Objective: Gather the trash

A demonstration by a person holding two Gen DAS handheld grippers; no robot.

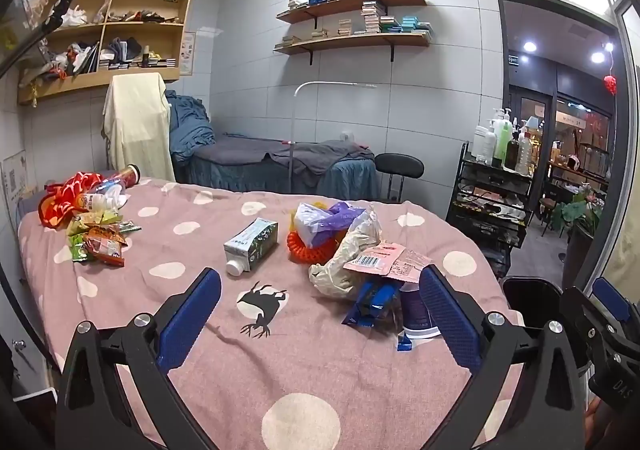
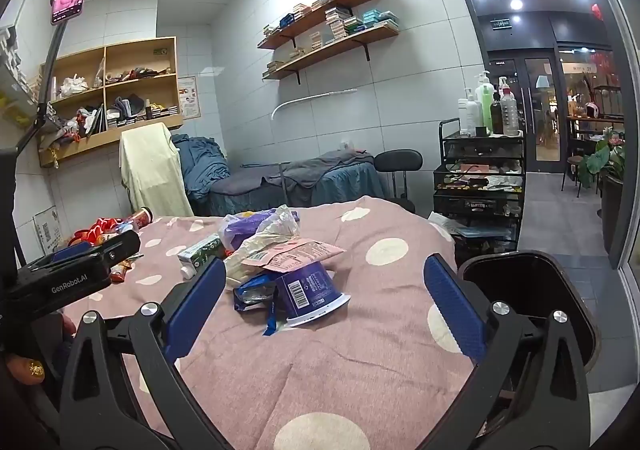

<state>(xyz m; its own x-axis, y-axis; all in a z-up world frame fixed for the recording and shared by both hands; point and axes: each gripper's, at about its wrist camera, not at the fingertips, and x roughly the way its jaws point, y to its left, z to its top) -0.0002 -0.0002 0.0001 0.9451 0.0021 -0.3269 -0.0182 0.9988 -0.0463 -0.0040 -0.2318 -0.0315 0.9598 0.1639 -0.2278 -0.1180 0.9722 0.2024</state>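
Trash lies on a pink spotted bedcover (image 1: 280, 370). A milk carton (image 1: 251, 244) lies on its side mid-bed. To its right is a pile: crumpled plastic bags (image 1: 344, 234), a pink wrapper (image 1: 384, 262), a blue wrapper (image 1: 372, 302) and an overturned purple cup (image 2: 310, 290). Snack wrappers (image 1: 100, 242) lie at the far left. My left gripper (image 1: 320, 310) is open and empty, low over the bed before the pile. My right gripper (image 2: 326, 290) is open and empty, with the cup between its fingers ahead. A black bin (image 2: 528, 290) stands at the bed's right edge.
A red cloth (image 1: 64, 198) and bottles lie at the bed's far left. Behind are a second bed (image 1: 280, 166), a black stool (image 1: 398, 166), a black cart with bottles (image 1: 492, 186), and wall shelves. A doorway opens on the right.
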